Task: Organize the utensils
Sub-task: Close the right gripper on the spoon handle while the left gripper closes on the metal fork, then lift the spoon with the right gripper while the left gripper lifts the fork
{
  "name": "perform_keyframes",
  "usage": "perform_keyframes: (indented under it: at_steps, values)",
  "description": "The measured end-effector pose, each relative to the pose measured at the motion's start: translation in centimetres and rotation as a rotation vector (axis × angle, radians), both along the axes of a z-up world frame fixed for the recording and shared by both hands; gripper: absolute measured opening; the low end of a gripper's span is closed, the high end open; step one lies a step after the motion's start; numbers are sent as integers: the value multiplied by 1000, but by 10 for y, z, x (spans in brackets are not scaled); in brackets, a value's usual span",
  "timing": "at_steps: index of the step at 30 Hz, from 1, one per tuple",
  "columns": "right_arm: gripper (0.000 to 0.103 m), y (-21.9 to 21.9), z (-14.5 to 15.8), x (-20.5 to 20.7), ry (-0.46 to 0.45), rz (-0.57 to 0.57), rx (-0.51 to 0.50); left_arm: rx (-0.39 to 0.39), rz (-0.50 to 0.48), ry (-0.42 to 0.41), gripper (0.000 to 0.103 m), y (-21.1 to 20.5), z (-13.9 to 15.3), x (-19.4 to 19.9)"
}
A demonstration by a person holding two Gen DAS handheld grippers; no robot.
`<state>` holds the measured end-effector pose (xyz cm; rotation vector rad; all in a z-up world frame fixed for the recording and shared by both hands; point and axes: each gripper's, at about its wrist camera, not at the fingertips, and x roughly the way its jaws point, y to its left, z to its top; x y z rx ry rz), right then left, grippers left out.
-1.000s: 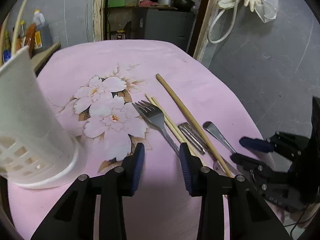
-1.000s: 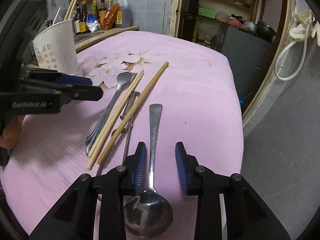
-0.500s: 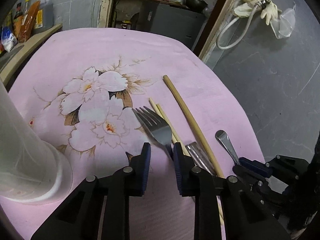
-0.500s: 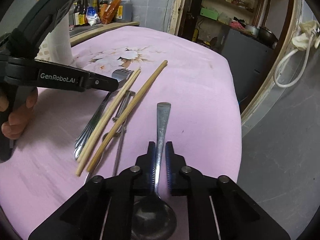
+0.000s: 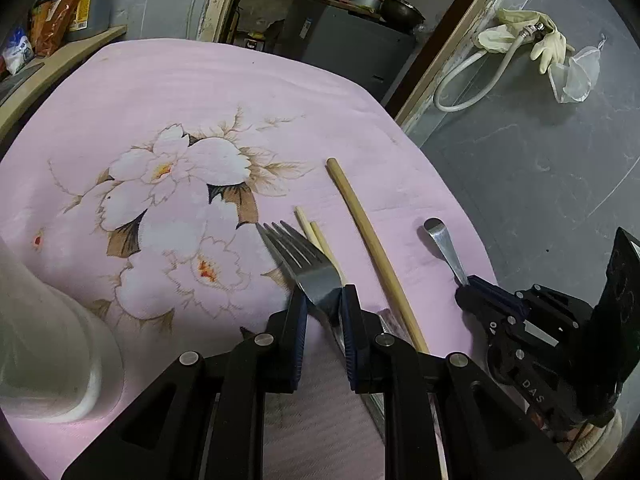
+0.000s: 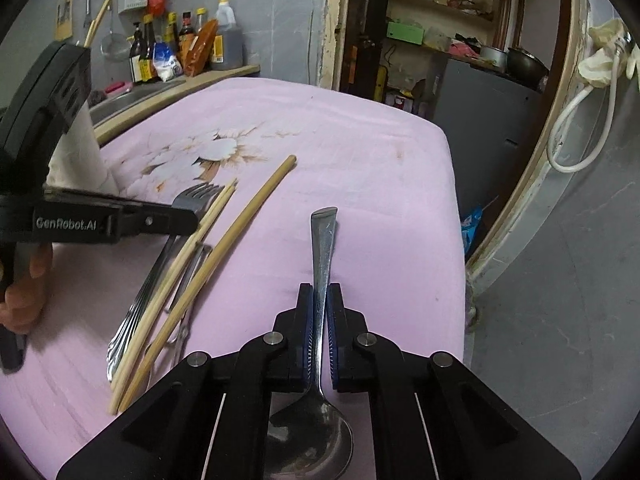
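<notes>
A steel fork (image 5: 304,256) lies on the pink flowered cloth (image 5: 200,92). My left gripper (image 5: 324,296) is closing, its blue pads pressing on the fork's neck just behind the tines. In the right wrist view the same gripper (image 6: 188,216) reaches in from the left over the fork (image 6: 200,194). My right gripper (image 6: 319,292) is shut on the handle of a large steel spoon (image 6: 324,240), whose bowl sits under the gripper's body. The left wrist view shows the spoon's handle end (image 5: 440,240) sticking out of the right gripper (image 5: 468,282).
Two thin chopsticks (image 5: 320,240) and a long wooden stick (image 5: 368,240) lie between fork and spoon, with a thin metal utensil (image 6: 192,264) under them. A white slotted holder (image 5: 40,340) stands at the left. The cloth's right edge (image 6: 456,240) drops to a grey floor.
Both grippers have come forward over the utensils and narrowed. The left pair of jaws closed round the fork's neck; the right pair closed on the spoon's handle.
</notes>
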<state>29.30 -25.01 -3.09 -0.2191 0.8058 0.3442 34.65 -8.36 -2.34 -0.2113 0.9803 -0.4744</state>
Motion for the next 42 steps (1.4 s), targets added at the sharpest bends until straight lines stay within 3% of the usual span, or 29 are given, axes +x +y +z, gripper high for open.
perform_keyframes:
  at_steps: [8,16,20,39,42]
  values:
    - [5,-9,1,7,26,5,61,-11,8,8,3,2,2,0]
    - [8,10,4,19,40,-17,-49,-10,-5,-44,2,2,7,-13]
    - [10,11,4,32,74,-29,-36,1,-10,-73,2,0,10,-20]
    - [15,23,0,56,131,-75,-91,-7,-7,-71,2,2,9,-21]
    - [15,30,-1,56,127,-77,-137,-5,-10,-76,2,1,10,-22]
